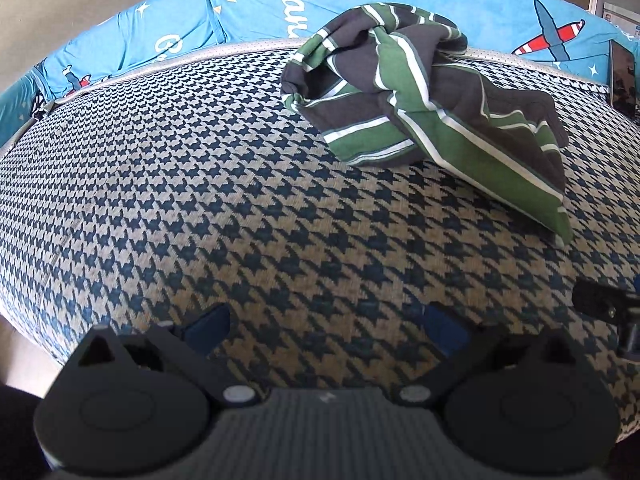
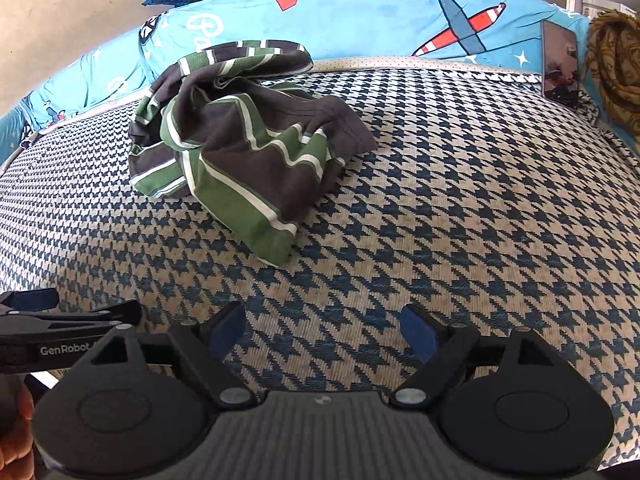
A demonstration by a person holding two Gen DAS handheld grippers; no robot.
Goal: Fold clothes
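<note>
**Right wrist view: crumpled striped garment lay untouched on the houndstooth bed, both grippers released**

The houndstooth mattress cover (image 2: 460,208) filled most of both views, a blue-and-cream weave spreading from the near edge to the far side. Every place below is given from the striped garment.

Behind the garment, along the far edge of the cover, ran a bright blue sheet (image 2: 360,20) printed with airplanes, white script and a red shape. Far to the garment's right in the right wrist view, a mustard patterned cloth (image 2: 616,68) was heaped at the edge of the bed, and just beside it, nearer the garment, a phone (image 2: 560,62) leaned upright against the blue sheet.

The striped garment (image 2: 240,136) itself, dark grey with green and white bands, sat bunched in a loose heap on the cover, its far edge close to the blue sheet and one folded corner trailing toward the cameras. In the left wrist view the same garment (image 1: 420,96) appeared up and right of centre.

The right gripper (image 2: 324,332) hovered on the near side of the garment, well apart from it, jaws spread wide with only bare cover between the blue pads. The left gripper (image 1: 326,324) hung likewise on the near side, jaws released and empty; in the right wrist view it showed to the garment's lower left, beside a hand (image 2: 16,440) at the frame's edge.
</note>
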